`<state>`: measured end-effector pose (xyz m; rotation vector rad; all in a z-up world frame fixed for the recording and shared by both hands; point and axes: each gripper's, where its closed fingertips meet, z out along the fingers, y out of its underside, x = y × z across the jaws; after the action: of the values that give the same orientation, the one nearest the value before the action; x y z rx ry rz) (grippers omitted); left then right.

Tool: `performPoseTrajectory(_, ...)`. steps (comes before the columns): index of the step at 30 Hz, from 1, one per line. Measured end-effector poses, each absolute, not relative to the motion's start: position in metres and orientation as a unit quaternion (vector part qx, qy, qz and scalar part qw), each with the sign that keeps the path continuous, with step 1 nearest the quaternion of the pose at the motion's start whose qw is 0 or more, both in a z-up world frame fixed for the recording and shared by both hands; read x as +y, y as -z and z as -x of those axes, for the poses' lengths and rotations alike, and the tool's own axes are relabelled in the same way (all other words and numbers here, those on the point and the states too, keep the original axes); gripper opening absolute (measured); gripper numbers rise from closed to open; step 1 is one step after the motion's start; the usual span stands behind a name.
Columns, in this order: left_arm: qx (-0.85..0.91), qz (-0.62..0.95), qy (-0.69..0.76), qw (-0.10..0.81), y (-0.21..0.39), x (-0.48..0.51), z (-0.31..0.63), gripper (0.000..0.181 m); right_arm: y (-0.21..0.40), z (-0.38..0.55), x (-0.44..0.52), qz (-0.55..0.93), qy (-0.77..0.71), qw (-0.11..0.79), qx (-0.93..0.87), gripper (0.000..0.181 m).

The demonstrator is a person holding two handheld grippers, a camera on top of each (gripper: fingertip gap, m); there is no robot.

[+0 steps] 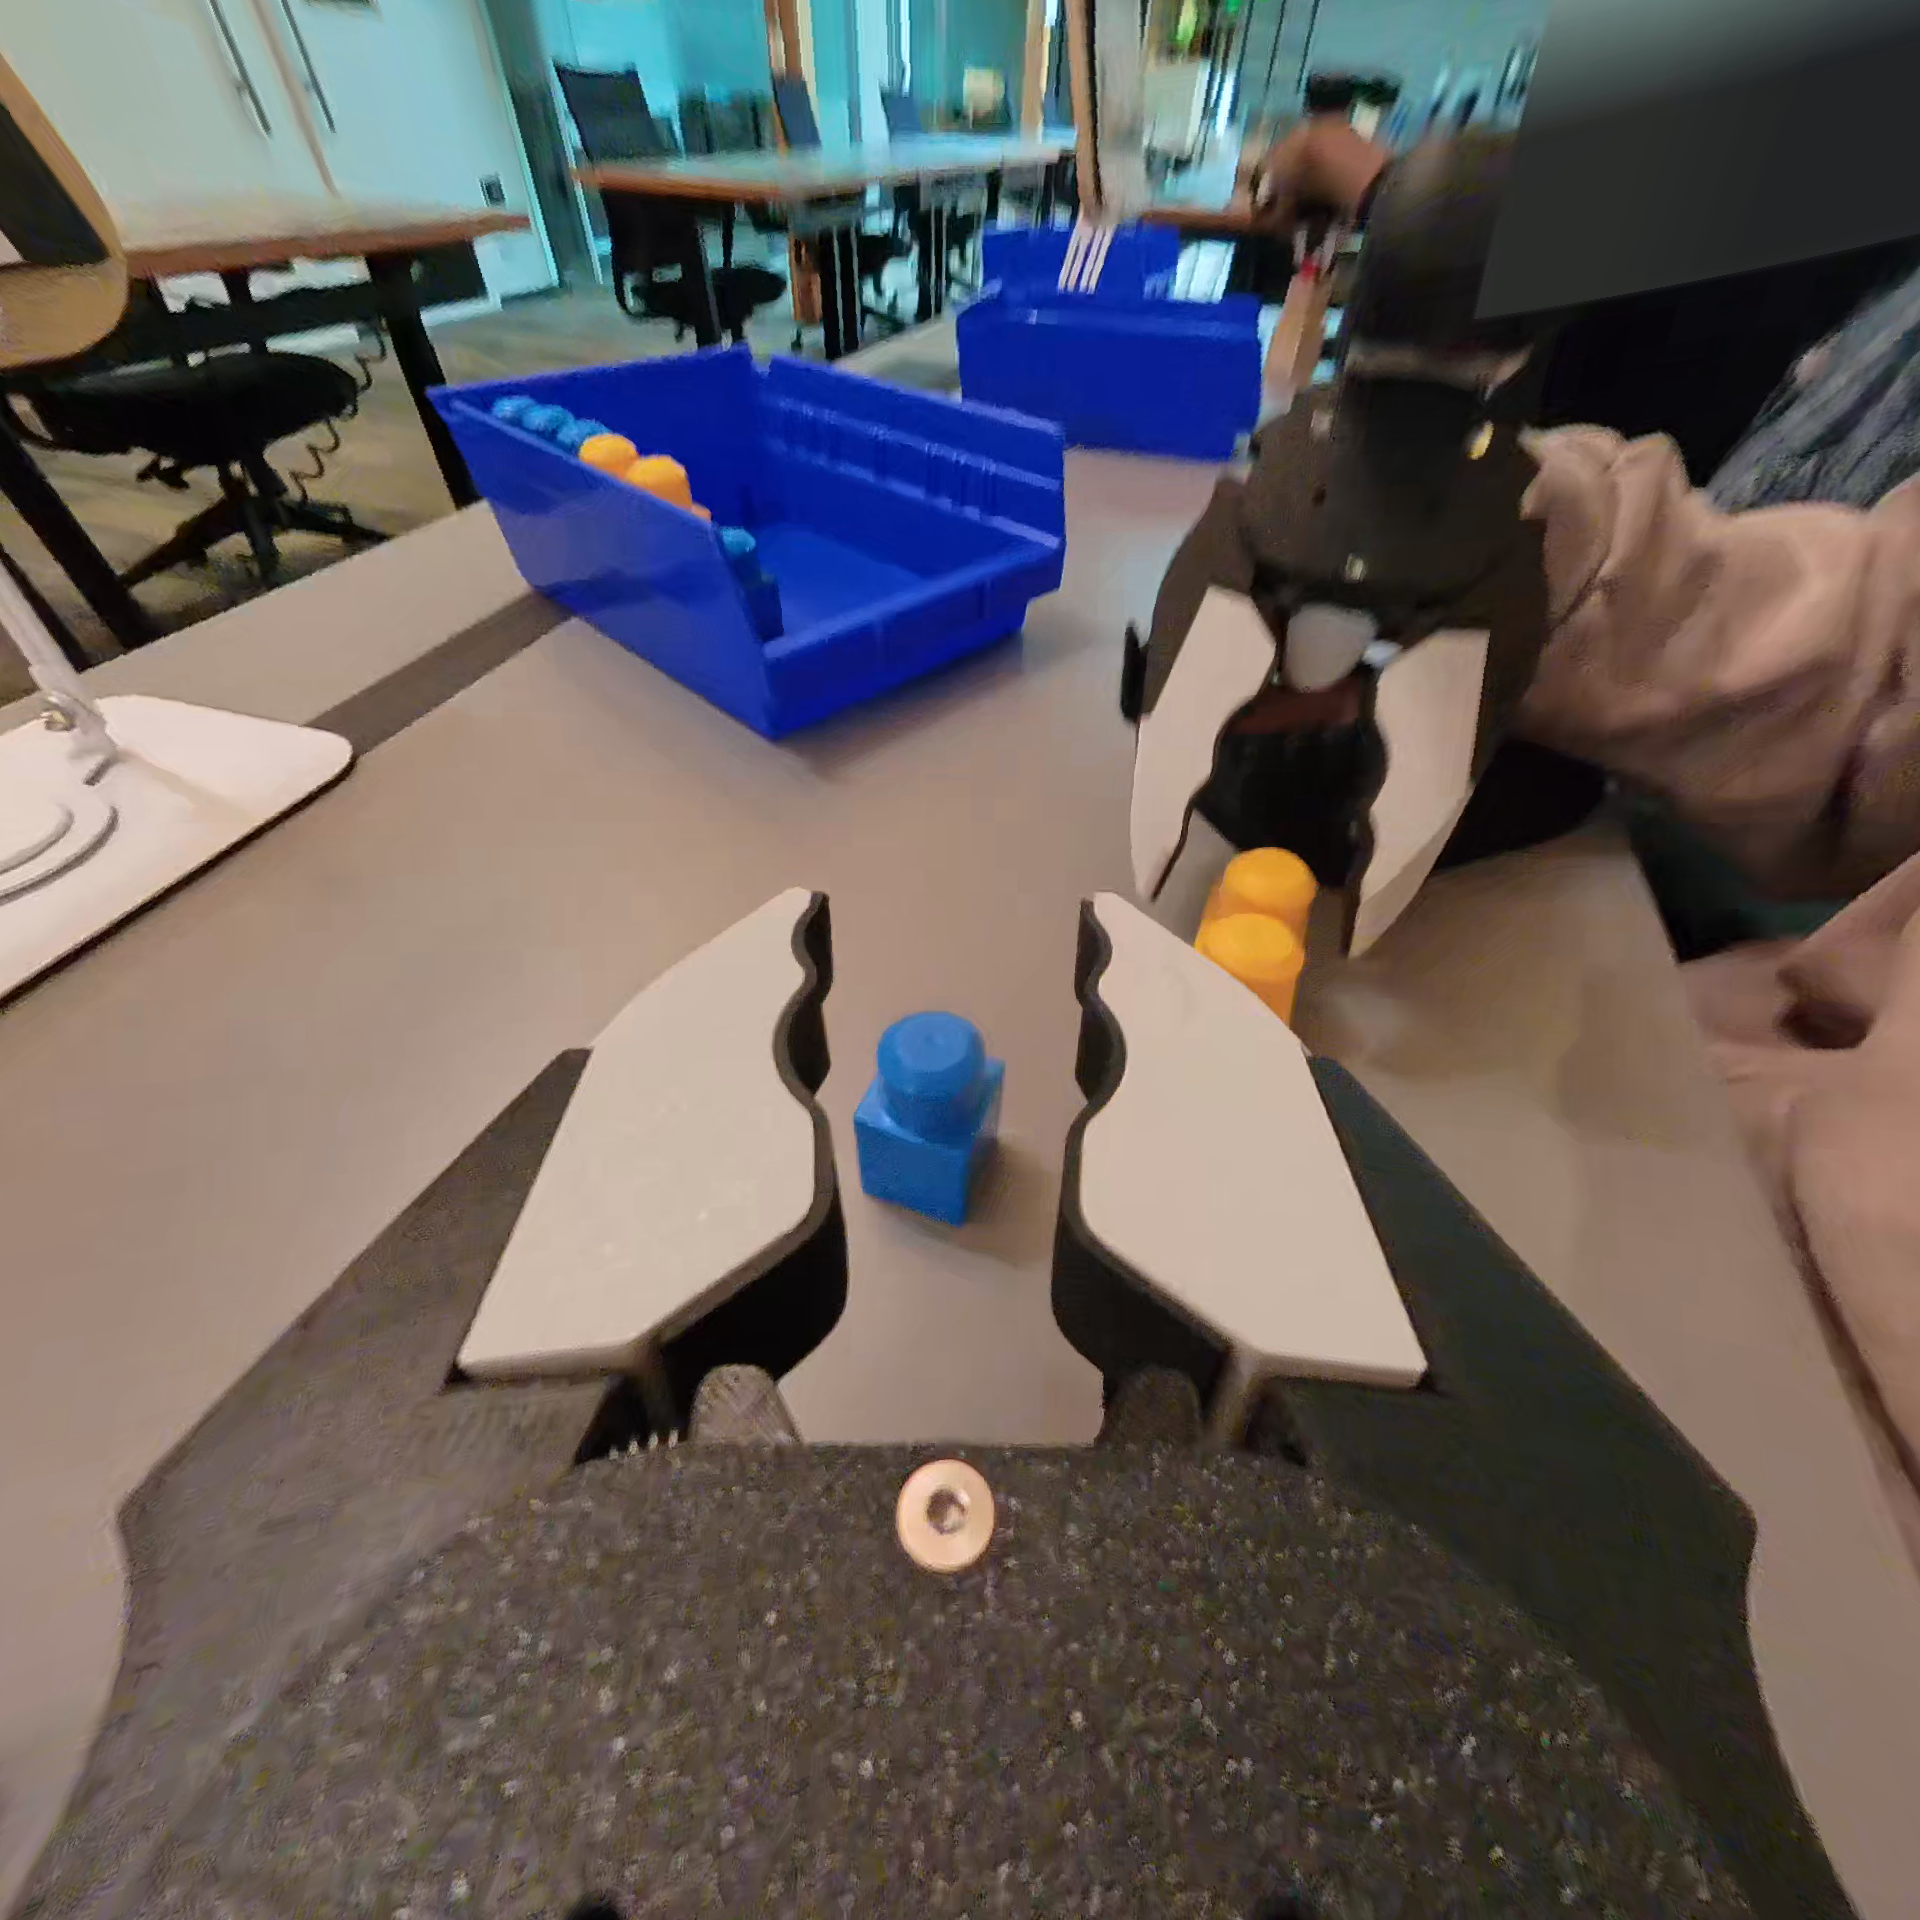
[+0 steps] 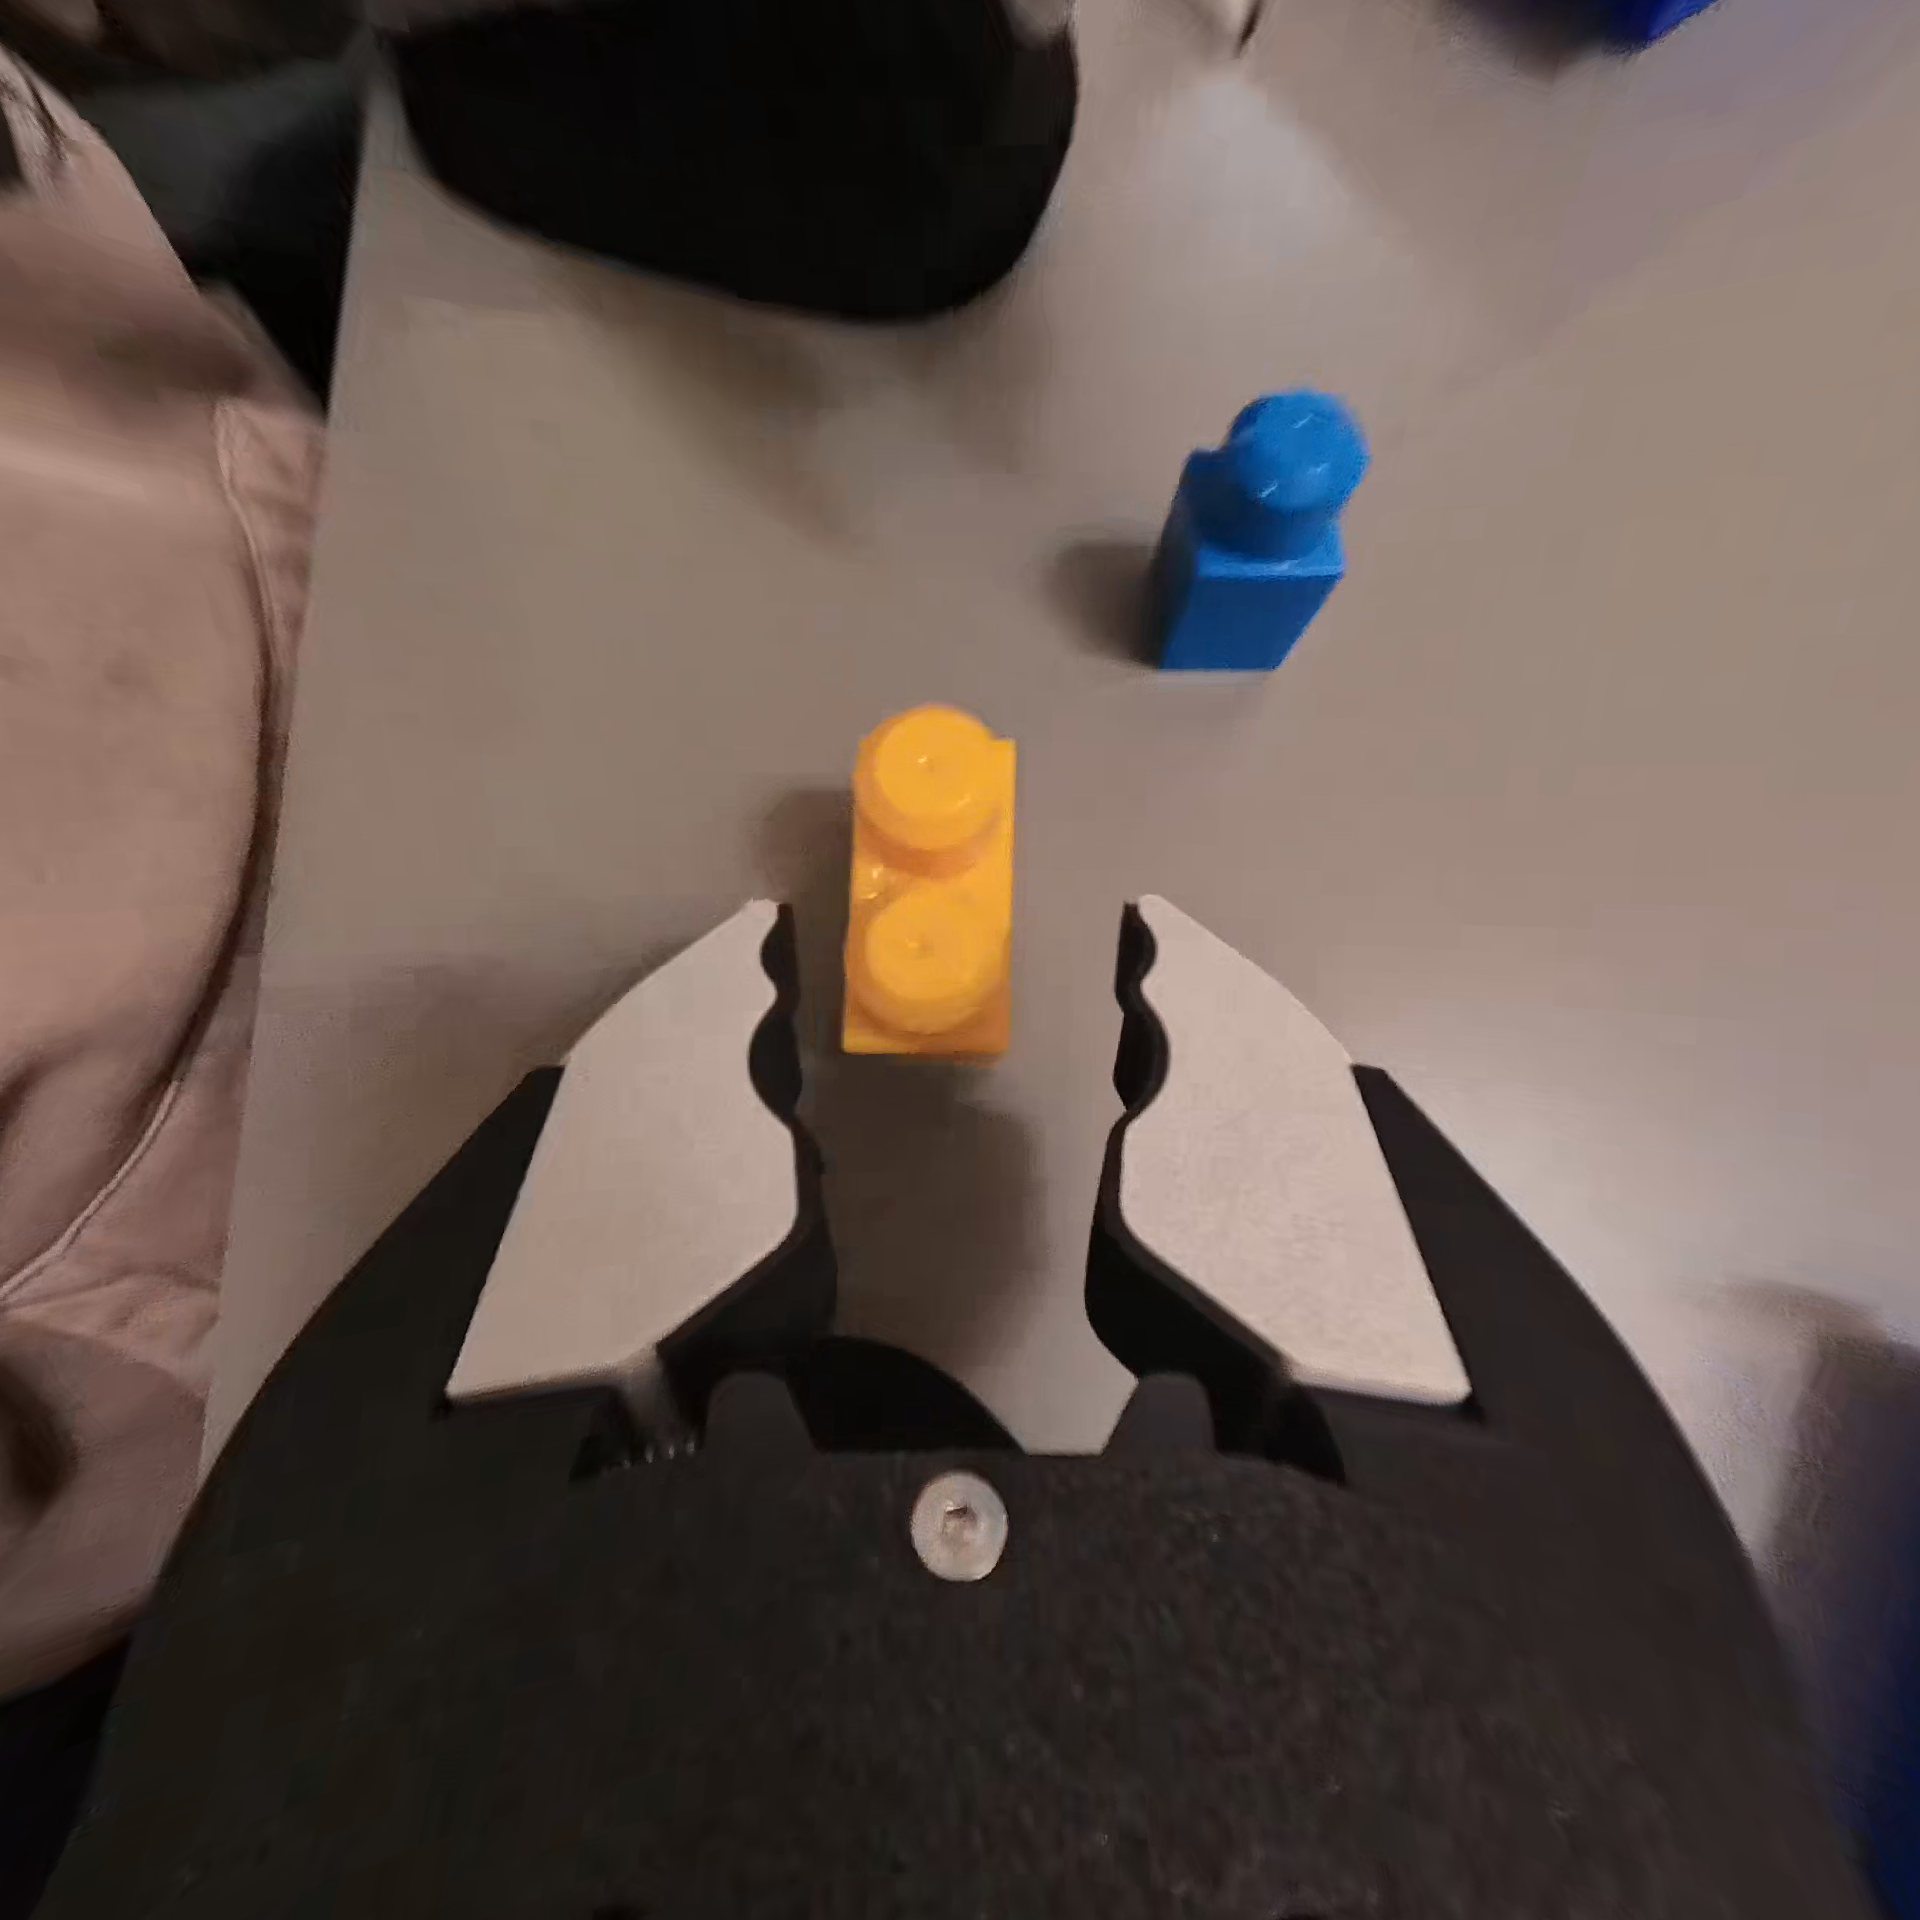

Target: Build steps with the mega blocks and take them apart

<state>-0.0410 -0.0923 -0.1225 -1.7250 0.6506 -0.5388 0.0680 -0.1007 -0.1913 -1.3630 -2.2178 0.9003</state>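
Left gripper (image 1: 951,1013): yours, jaws apart around the upright blue one-stud block (image 1: 928,1120), not touching.
Orange two-stud block (image 2: 928,896): on the grey table (image 2: 623,623), at 2 o'clock from the blue one.
Right gripper (image 2: 951,971): yours, spread wide over it.
Blue bin (image 1: 769,540): 11 o'clock, holding more blocks.

An office: long desks (image 1: 831,171) and swivel chairs (image 1: 208,416) fill the room.

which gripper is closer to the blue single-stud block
Left. The open left gripper has the blue block between its fingers. The right gripper, also open, is over the orange two-stud block, with the blue one off to the side.
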Motion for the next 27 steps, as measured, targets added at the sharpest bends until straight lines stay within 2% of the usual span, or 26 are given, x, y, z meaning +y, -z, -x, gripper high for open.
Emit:
performPoseTrajectory(2,0.267,0.720,0.251,0.589,0.120,-0.097,0.039,0.045,0.206,-0.069,-0.106,0.485,-0.290,0.179,-0.806,0.049)
performPoseTrajectory(3,0.265,0.714,0.258,0.595,0.119,-0.099,0.037,0.045,0.211,-0.068,-0.108,0.484,-0.281,0.177,-0.809,0.035)
performPoseTrajectory(7,0.268,0.686,0.283,0.614,0.109,-0.109,0.027,0.046,0.192,-0.058,-0.109,0.474,-0.345,0.226,-0.778,0.034)
performPoseTrajectory(12,0.263,0.640,0.328,0.643,0.085,-0.121,0.005,0.049,0.086,-0.048,-0.108,0.413,-0.592,0.366,-0.587,0.034)
performPoseTrajectory(16,0.237,0.598,0.377,0.666,0.060,-0.130,-0.020,0.049,0.031,-0.061,-0.105,0.368,-0.727,0.385,-0.434,0.034)
performPoseTrajectory(21,0.199,0.557,0.409,0.695,0.034,-0.134,-0.046,0.047,0.021,-0.053,-0.125,0.348,-0.771,0.394,-0.361,0.034)
performPoseTrajectory(24,0.175,0.537,0.415,0.713,0.025,-0.132,-0.042,0.038,0.028,-0.044,-0.135,0.345,-0.765,0.397,-0.372,0.034)
performPoseTrajectory(27,0.178,0.545,0.417,0.705,0.028,-0.133,-0.038,0.038,0.034,-0.039,-0.137,0.353,-0.752,0.398,-0.389,0.033)
